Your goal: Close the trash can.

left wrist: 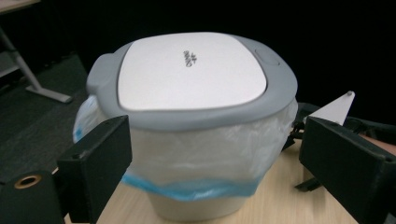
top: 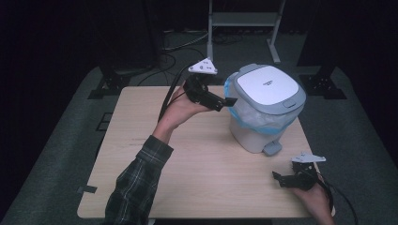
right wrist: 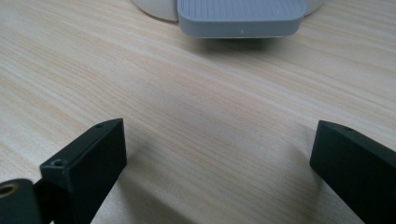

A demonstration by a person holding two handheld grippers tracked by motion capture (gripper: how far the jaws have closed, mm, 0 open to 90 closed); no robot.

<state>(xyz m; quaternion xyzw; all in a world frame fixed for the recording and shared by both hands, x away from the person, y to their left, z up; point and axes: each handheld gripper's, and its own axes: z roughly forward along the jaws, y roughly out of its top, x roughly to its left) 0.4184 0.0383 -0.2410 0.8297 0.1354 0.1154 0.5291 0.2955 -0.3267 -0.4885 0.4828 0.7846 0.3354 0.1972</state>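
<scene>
A white pedal bin (top: 256, 136) with a grey-rimmed white lid (top: 267, 84) stands shut at the table's right back. A clear liner bag with a blue edge (top: 253, 119) hangs out under the lid. My left gripper (top: 224, 104) is held up just left of the bin, level with the bag, and is open. In the left gripper view the bin (left wrist: 196, 74) sits ahead between the wide-apart jaws of that gripper (left wrist: 215, 144). My right gripper (top: 278, 179) rests low on the table near the front right, open, facing the grey pedal (right wrist: 240, 16); nothing lies between the right gripper's (right wrist: 217, 149) jaws.
The light wooden table (top: 202, 173) ends close behind the bin and just right of it. A bit of black tape (top: 87, 190) sticks at the front left edge. Cables (top: 176, 54) and a metal desk frame (top: 244, 21) lie on the dark floor beyond.
</scene>
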